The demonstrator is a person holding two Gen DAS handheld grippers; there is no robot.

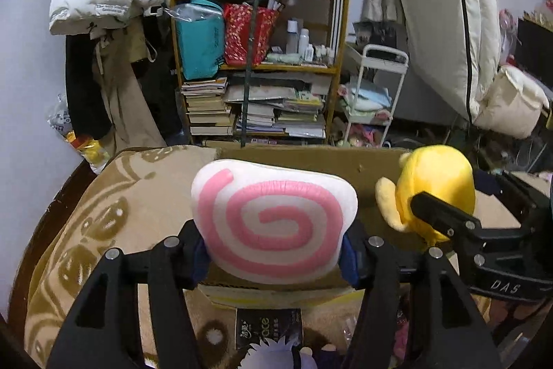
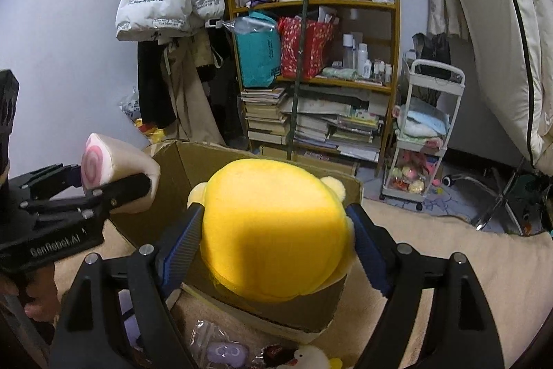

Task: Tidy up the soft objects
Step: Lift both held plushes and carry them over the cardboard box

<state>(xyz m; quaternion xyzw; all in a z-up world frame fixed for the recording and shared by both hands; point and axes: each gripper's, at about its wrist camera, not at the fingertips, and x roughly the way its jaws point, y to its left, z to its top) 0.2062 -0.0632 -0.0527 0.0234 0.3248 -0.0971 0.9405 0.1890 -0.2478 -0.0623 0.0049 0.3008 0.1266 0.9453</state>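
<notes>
Presently, the left gripper point(image 1: 276, 251) carries a white plush with a pink swirl point(image 1: 273, 223), seated squarely between its jaws. The blue pads point(image 1: 349, 260) bear on both flanks of the plush, so the jaws are clamped on it. From the right wrist view the same plush point(image 2: 117, 172) projects forward past the left gripper point(image 2: 114, 185), above the near left corner of the cardboard box point(image 2: 276, 306).

The right gripper point(image 2: 276, 230) carries a yellow plush point(image 2: 276, 230), which fills the gap between its jaws. The blue pads point(image 2: 183, 244) touch its left and right sides and the left pad dents the fabric, so these jaws are likewise closed on their load. In the left wrist view the yellow plush point(image 1: 432, 185) sits just to the right of the swirl plush, apart from it, with one finger of the right gripper point(image 1: 446, 213) across its front.

Both plushes hang over the open cardboard box point(image 1: 366, 165), which stands on a beige patterned blanket point(image 1: 114, 206). A wooden bookshelf point(image 1: 257, 64) stands behind
</notes>
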